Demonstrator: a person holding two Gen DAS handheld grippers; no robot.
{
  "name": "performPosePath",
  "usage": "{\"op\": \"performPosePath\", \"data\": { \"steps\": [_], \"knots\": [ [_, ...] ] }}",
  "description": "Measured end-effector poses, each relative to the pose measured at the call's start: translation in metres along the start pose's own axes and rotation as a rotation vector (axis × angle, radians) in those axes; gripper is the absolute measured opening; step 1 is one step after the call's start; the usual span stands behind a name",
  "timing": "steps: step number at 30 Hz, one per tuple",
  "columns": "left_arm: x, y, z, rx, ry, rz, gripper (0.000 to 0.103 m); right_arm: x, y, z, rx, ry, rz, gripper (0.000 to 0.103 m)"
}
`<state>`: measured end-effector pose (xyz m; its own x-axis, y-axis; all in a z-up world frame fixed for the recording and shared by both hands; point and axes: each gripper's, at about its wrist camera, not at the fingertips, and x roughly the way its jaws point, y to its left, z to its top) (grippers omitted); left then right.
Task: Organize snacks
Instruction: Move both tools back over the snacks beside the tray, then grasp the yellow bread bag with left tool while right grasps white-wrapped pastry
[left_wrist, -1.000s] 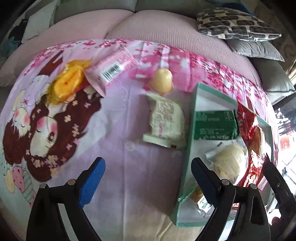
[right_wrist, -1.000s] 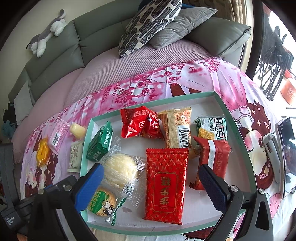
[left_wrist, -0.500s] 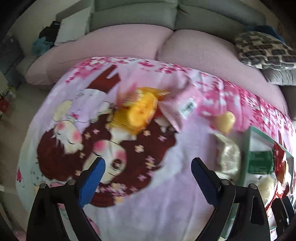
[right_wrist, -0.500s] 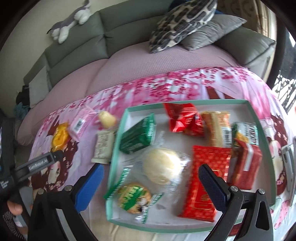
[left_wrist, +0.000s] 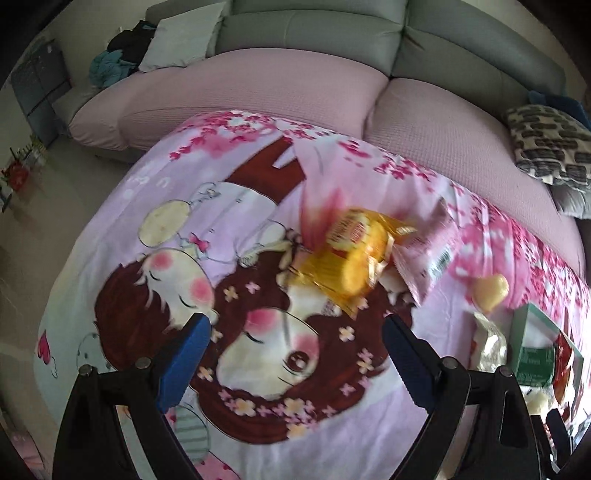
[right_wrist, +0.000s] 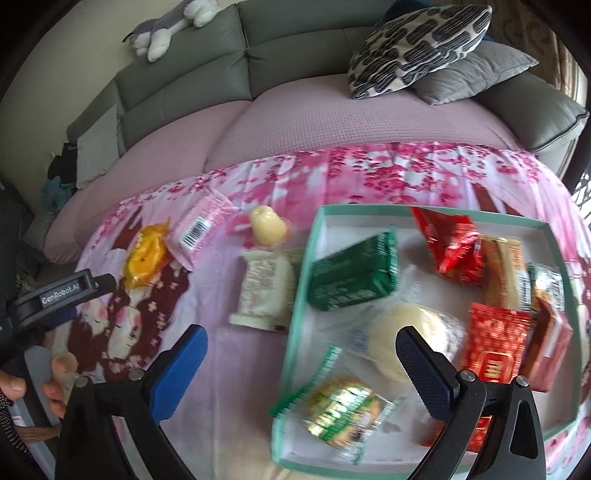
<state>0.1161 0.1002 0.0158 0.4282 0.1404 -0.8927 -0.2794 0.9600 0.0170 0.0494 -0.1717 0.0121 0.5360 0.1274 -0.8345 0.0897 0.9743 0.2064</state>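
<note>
Jaws wide and empty, the left gripper (left_wrist: 295, 354) faces the yellow snack (left_wrist: 349, 258) lying on the cloth outside the tray (right_wrist: 295, 314); the right gripper (right_wrist: 299, 363), likewise open, hovers. Best straddle the crinkly packet squarely.

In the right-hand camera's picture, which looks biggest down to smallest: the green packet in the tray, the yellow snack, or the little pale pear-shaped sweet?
As they look in that view:
1. Green packet, clearly largest.
2. Yellow snack.
3. Pale sweet, smallest.
The green packet also lies nearer the camera, so its real lead may be smaller.
</note>
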Motion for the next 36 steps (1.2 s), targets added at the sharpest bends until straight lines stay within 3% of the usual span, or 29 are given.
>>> {"op": "performPosePath", "data": {
  "steps": [10,18,20,24,26,28,30,36],
  "knots": [
    [0.022,-0.003,0.037,0.057,0.033,-0.058,0.094,0.024,0.029,0.036,0.0,0.023,0.085,0.101],
    [0.068,-0.015,0.061,0.064,0.101,-0.144,0.092,0.067,0.039,0.06,0.021,0.13,0.109,0.077],
    [0.072,-0.018,0.061,0.062,0.106,-0.161,0.079,0.078,0.039,0.062,0.016,0.157,0.098,0.07],
    [0.08,-0.025,0.06,0.064,0.117,-0.191,0.071,0.091,0.039,0.063,0.001,0.186,0.068,0.066],
    [0.081,-0.027,0.059,0.063,0.123,-0.208,0.059,0.096,0.04,0.064,-0.007,0.195,0.049,0.064],
    [0.083,-0.031,0.055,0.065,0.133,-0.206,0.056,0.099,0.039,0.064,-0.009,0.207,0.04,0.061],
    [0.084,-0.032,0.052,0.056,0.143,-0.216,0.046,0.103,0.038,0.063,-0.009,0.217,0.022,0.059],
    [0.082,-0.036,0.039,0.038,0.152,-0.202,0.04,0.103,0.033,0.061,-0.001,0.224,0.012,0.054]
  ]
}}
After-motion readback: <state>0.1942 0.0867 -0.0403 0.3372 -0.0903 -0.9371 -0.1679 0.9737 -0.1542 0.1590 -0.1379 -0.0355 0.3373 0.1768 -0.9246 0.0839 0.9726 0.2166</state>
